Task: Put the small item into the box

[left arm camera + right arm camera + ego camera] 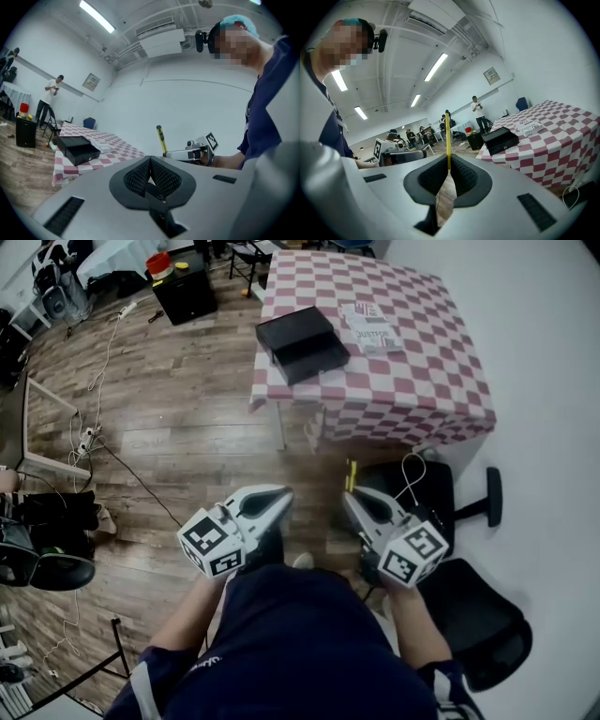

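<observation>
Yellow slim item (448, 136) is being pinched upright by the right gripper (448, 162); the left gripper (150, 160) is being held with jaws together, empty; a black box (302, 343) is being carried at the table's (412, 381) left edge.

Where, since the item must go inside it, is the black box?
In the head view, the black rectangular box sits upper centre on the red-and-white checkered table, near its left edge, just left of a white printed packet.
</observation>
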The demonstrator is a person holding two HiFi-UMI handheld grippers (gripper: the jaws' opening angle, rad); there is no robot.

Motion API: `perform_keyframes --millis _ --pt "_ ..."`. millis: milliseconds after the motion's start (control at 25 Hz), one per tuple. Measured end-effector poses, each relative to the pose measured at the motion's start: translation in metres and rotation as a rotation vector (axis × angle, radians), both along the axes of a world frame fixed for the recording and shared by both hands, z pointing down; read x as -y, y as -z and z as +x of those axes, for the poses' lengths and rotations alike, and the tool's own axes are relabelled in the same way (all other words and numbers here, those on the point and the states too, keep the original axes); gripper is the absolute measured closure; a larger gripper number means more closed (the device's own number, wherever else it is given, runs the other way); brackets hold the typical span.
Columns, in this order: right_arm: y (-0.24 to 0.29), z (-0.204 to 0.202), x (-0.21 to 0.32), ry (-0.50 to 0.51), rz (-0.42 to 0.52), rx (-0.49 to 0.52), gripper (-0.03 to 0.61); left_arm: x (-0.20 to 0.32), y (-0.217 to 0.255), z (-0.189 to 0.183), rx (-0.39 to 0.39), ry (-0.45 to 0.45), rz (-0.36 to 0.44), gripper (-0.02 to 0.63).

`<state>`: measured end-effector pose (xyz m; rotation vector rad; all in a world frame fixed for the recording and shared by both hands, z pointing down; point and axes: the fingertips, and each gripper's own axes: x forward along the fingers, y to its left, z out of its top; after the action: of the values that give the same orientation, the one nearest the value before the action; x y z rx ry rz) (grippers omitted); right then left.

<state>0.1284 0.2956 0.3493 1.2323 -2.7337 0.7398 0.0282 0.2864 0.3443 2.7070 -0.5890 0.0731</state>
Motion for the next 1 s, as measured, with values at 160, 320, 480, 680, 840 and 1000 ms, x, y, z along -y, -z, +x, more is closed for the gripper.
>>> perform_keyframes --millis 160,320,480,680,840,1000 --pt "-0.009 -0.005 0.044 -0.013 -0.013 0.001 0.548 0.043 -0.011 -0.005 -0.002 -0.015 -0.008 0.581" --pt "-0.023 -0.013 0.095 -0.041 -0.052 0.002 0.548 0.098 -0.024 -0.012 -0.006 -0.036 -0.044 0.581" --pt "-0.038 -0.025 0.152 -0.068 -0.105 -0.008 0.548 0.157 -0.032 -0.025 0.000 -0.061 -0.071 0.581" --pt "-0.047 -0.038 0.218 -0.109 -0.150 -0.020 0.548 0.225 -0.037 -0.048 0.007 -0.088 -0.099 0.581" --pt "-0.049 -0.046 0.265 -0.147 -0.167 -0.032 0.548 0.275 -0.038 -0.066 0.010 -0.107 -0.098 0.581" --pt "-0.053 -0.053 0.302 -0.168 -0.181 -0.058 0.548 0.312 -0.039 -0.077 0.003 -0.125 -0.106 0.581"
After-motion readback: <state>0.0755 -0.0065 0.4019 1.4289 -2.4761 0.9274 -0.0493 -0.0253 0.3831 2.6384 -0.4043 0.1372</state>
